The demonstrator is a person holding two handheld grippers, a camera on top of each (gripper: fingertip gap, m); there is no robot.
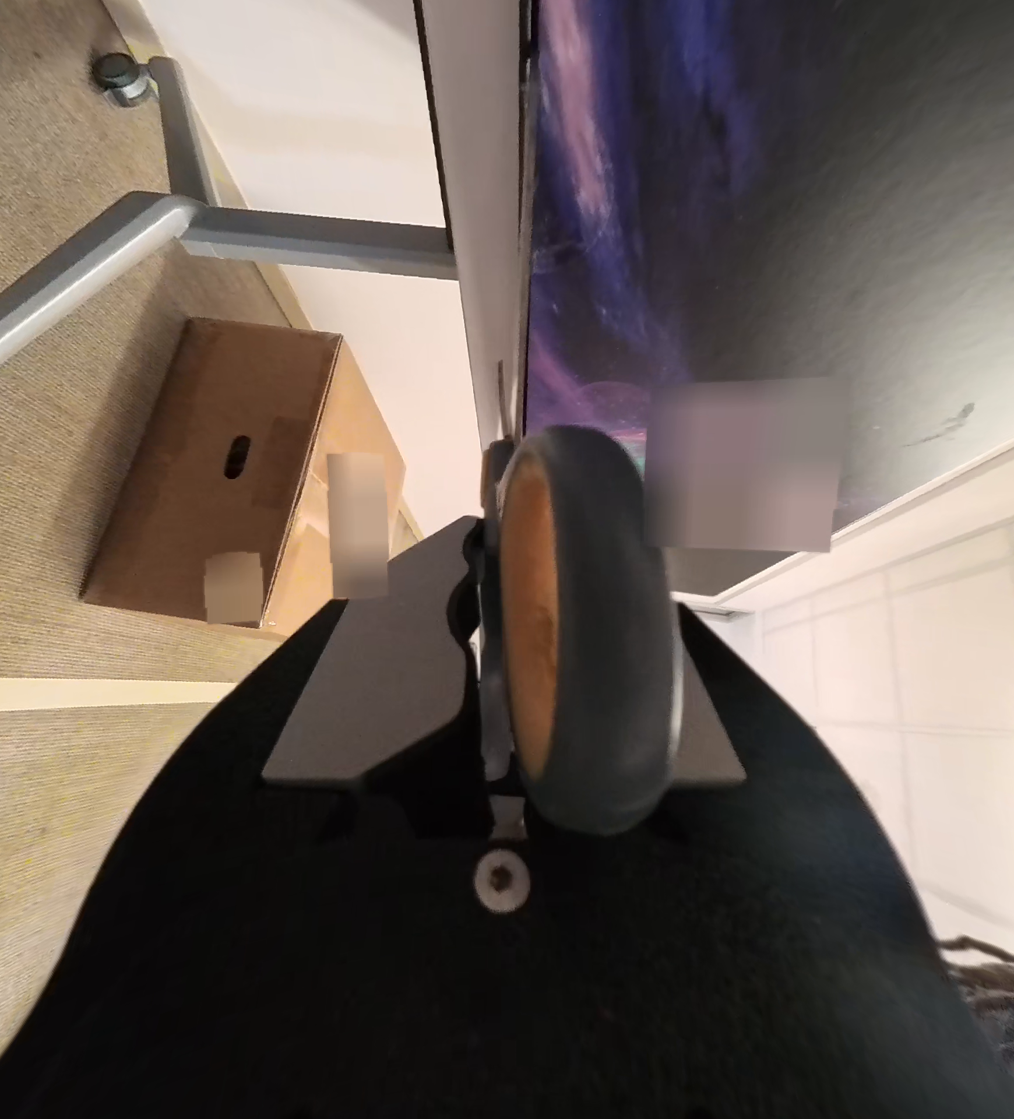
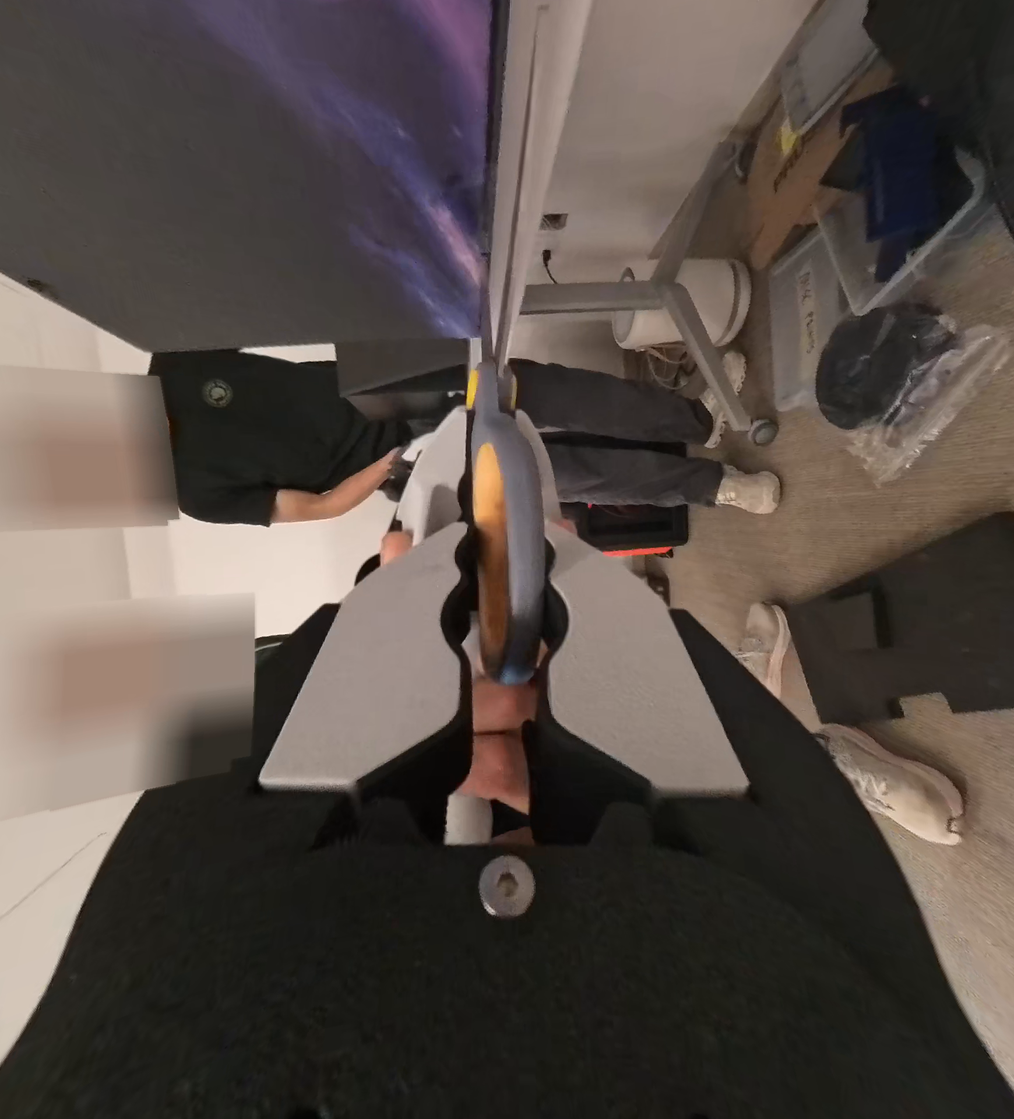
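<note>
My left gripper (image 1: 571, 575) is shut on a dark grey scissors handle loop with an orange inner face (image 1: 589, 636). A thin blade (image 1: 501, 393) points forward along the white table edge (image 1: 480, 242). My right gripper (image 2: 507, 545) is shut on a grey and yellow scissors handle (image 2: 504, 575). Its blades (image 2: 507, 254) run forward beside the table edge. A purple galaxy-print mat (image 1: 613, 242) covers the table and also shows in the right wrist view (image 2: 371, 151). Both views are rolled sideways.
A cardboard box (image 1: 220, 472) and grey table legs (image 1: 311, 242) stand on the beige carpet. A person in a black shirt (image 2: 262, 436) is across the table. A white bin (image 2: 680, 309), plastic tubs (image 2: 856, 242), a black block (image 2: 946, 617) and shoes (image 2: 892, 787) are on the floor.
</note>
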